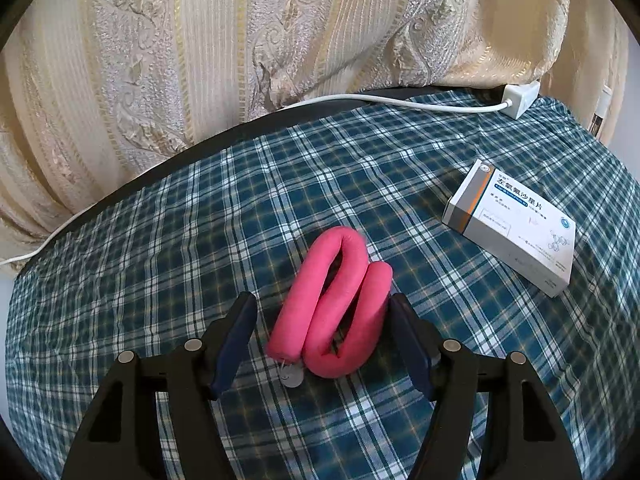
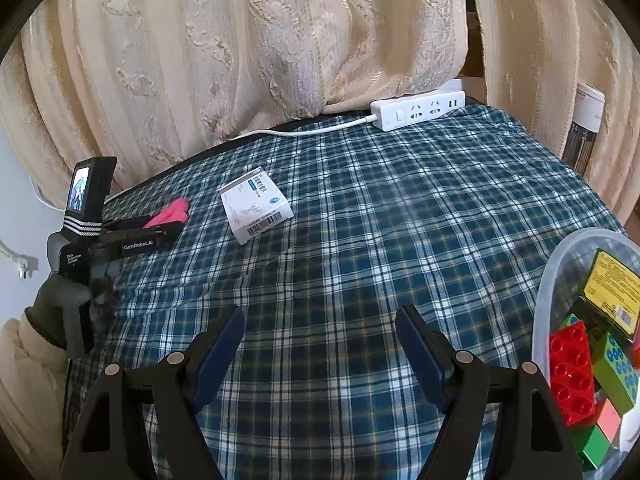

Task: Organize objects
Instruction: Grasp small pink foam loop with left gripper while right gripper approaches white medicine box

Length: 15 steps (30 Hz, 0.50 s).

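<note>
Plaid-clothed table (image 1: 160, 240), curtain behind. Straddled by the left gripper (image 1: 324, 312), jaws apart, unclamped: folded pink roll (image 1: 336, 300), long axis running away between the fingers. Right gripper (image 2: 320, 328) apart, empty, farther off.

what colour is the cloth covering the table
Blue-green and white plaid cloth, clearest in the right wrist view.

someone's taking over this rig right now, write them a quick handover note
Left tongs: open, straddling the folded pink foam roll on the plaid cloth; right pad looks close to or touching it, no grip yet.
Right tongs: open, empty, over bare cloth.
White medicine box lies loose on the cloth beside the roll.
Clear tub near the right tongs already holds the red brick and other blocks.
Left: roll and box likely go into the tub.
</note>
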{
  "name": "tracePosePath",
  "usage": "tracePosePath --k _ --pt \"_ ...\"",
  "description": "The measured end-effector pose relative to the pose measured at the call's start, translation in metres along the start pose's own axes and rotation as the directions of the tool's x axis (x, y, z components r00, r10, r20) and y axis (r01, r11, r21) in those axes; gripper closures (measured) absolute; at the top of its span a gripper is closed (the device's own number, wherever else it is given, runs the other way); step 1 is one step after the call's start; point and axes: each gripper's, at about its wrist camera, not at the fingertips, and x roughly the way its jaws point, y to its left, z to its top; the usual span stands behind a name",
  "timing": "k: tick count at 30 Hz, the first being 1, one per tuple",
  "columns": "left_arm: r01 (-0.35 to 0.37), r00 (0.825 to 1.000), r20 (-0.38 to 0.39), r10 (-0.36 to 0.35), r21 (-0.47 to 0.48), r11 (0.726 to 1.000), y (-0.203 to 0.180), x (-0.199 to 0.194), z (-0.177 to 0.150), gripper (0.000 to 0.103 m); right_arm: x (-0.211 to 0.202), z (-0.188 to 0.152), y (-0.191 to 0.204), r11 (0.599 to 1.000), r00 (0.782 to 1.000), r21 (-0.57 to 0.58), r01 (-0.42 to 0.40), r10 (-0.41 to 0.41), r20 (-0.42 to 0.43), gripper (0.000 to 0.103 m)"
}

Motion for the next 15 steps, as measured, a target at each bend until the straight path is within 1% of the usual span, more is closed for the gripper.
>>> tracePosePath --k 2,3,6,10,12,15 --pt "0.008 1.000 0.001 -0.008 -0.001 1.000 0.000 0.000 0.000 0.040 0.001 0.001 0.003 1.000 1.000 -0.008 -0.002 0.002 -0.001 0.022" --pt "0.018 1.000 0.004 -0.018 0.001 1.000 -0.001 -0.001 0.000 0.045 0.002 0.002 0.005 1.000 1.000 -0.013 -0.002 0.002 -0.002 0.022" --pt "0.008 1.000 0.010 -0.008 -0.003 1.000 -0.005 -0.003 -0.001 0.047 0.005 0.004 0.009 1.000 1.000 -0.024 -0.002 0.002 -0.002 0.022" --pt "0.010 1.000 0.015 -0.009 -0.038 0.999 -0.002 -0.005 -0.002 0.048 0.011 0.010 0.013 0.999 1.000 -0.032 -0.005 0.005 -0.005 0.022" --pt "0.007 1.000 0.023 -0.006 -0.053 0.999 0.000 -0.008 -0.004 0.048 0.018 0.014 0.013 1.000 1.000 -0.017 -0.020 0.019 -0.017 0.022" --pt "0.012 0.999 0.036 -0.010 -0.078 0.997 0.004 -0.013 -0.005 0.049 0.028 0.020 0.015 1.000 1.000 -0.006 -0.020 0.020 -0.024 0.022"
